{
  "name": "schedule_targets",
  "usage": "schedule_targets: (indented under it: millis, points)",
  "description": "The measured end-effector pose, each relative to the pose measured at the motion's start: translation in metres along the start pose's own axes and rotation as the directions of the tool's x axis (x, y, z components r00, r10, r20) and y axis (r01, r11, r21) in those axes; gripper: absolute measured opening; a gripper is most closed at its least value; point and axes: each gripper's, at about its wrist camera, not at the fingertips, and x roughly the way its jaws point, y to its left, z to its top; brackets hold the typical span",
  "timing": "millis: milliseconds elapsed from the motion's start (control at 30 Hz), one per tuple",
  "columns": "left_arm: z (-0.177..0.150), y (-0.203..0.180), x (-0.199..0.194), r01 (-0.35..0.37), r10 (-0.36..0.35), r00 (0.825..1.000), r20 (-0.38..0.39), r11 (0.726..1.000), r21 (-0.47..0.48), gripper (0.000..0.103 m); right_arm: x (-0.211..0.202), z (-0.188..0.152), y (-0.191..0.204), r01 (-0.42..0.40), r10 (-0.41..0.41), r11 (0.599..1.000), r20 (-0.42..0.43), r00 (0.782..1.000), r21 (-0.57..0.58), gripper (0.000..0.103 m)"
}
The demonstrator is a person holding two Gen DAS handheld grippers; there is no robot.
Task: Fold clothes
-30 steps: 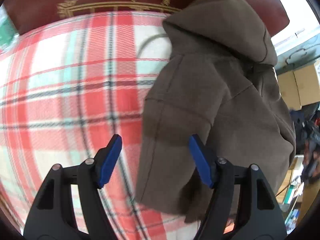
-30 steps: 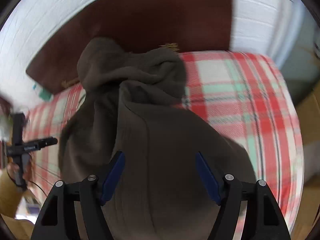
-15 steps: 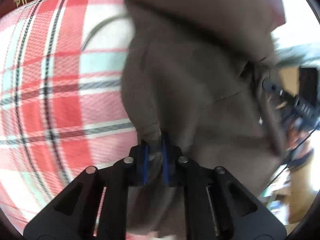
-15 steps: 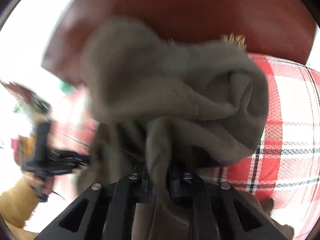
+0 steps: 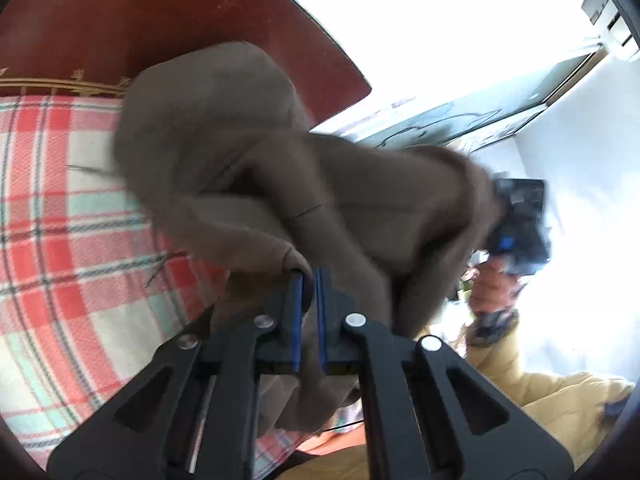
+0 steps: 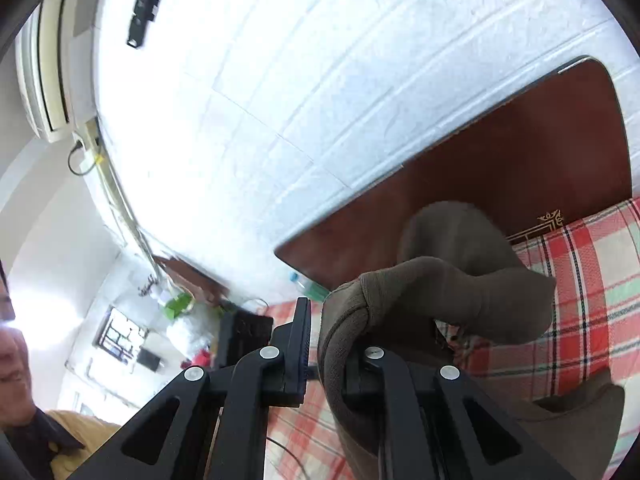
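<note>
Above plaid bedspread, bunched brown garment

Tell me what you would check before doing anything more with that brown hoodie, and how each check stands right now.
1. Left gripper holds cloth: ok, its blue pads are shut on a fold of the hoodie.
2. Right gripper holds cloth: ok, a ribbed edge of the hoodie is pinched between its fingers.
3. Hoodie lifted off the plaid blanket: partly ok, the gripped parts are up, but some cloth rests on the bed.
4. Hoodie spread flat between both grippers: not ok, it hangs bunched and creased.
5. Which part each gripper holds, hem or sleeve: cannot tell.
6. Room on the blanket to lay it down: ok, bare plaid shows beside it.
</note>
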Motion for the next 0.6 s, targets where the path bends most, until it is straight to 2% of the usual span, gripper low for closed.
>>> schedule_targets:
  millis: [33, 67, 100, 133, 200, 300, 333, 367, 400, 433, 467, 533, 600]
  points:
    - [-0.005, 0.007, 0.002, -0.034, 0.034, 0.999, -0.007, 0.999, -0.020, 0.011, -0.005, -0.004, 0.008, -0.014, 0.014, 1.000, 0.015, 1.000, -0.002, 0.010]
    - [-0.010, 0.014, 0.004, -0.068, 0.067, 0.998, -0.015, 0.997, -0.039, 0.033, -0.011, -0.007, 0.017, -0.019, 0.020, 1.000, 0.032, 0.999, -0.010, 0.010]
    - [-0.016, 0.022, 0.005, -0.102, 0.101, 0.995, -0.023, 0.993, -0.059, 0.063, -0.013, -0.008, 0.025, -0.027, 0.027, 1.000, 0.047, 0.999, -0.015, 0.010]
    - [-0.021, 0.029, 0.007, -0.136, 0.134, 0.990, -0.032, 0.988, -0.078, 0.072, -0.013, -0.009, 0.033, -0.035, 0.036, 0.999, 0.059, 0.998, -0.020, 0.010]
    - [-0.031, 0.043, 0.011, -0.203, 0.199, 0.979, -0.052, 0.972, -0.114, 0.075, -0.012, -0.010, 0.049, -0.050, 0.052, 0.998, 0.075, 0.996, -0.034, 0.010]
    - [-0.032, 0.058, 0.023, -0.241, 0.235, 0.970, -0.063, 0.964, -0.112, 0.075, -0.011, -0.011, 0.077, -0.039, 0.044, 0.996, 0.058, 0.997, -0.076, 0.010]
    - [-0.031, 0.056, 0.028, -0.257, 0.253, 0.966, -0.060, 0.963, -0.075, 0.070, -0.012, -0.012, 0.084, -0.039, 0.044, 0.995, 0.054, 0.998, -0.087, 0.010]
    - [-0.029, 0.053, 0.032, -0.271, 0.268, 0.961, -0.062, 0.962, -0.042, 0.044, -0.013, -0.012, 0.092, -0.040, 0.045, 0.994, 0.050, 0.998, -0.097, 0.010]
    - [-0.026, 0.052, 0.036, -0.256, 0.253, 0.963, -0.097, 0.967, -0.019, 0.012, -0.014, -0.012, 0.100, -0.040, 0.046, 0.993, 0.046, 0.998, -0.108, 0.010]
    - [-0.026, 0.045, 0.040, -0.257, 0.256, 0.959, -0.121, 0.966, 0.008, 0.006, -0.015, -0.014, 0.108, -0.042, 0.048, 0.992, 0.045, 0.998, -0.119, 0.010]
    - [-0.026, 0.033, 0.038, -0.243, 0.245, 0.963, -0.114, 0.969, 0.035, 0.006, -0.016, -0.015, 0.115, -0.042, 0.048, 0.991, 0.045, 0.998, -0.128, 0.010]
    - [-0.024, 0.010, 0.015, -0.172, 0.175, 0.982, -0.066, 0.984, 0.040, 0.006, -0.021, -0.013, 0.128, -0.037, 0.045, 0.989, 0.051, 0.998, -0.144, 0.010]
    - [-0.020, -0.013, -0.027, -0.091, 0.090, 0.996, 0.010, 0.995, 0.036, 0.006, -0.032, -0.010, 0.145, -0.030, 0.042, 0.985, 0.066, 0.997, -0.170, 0.010]
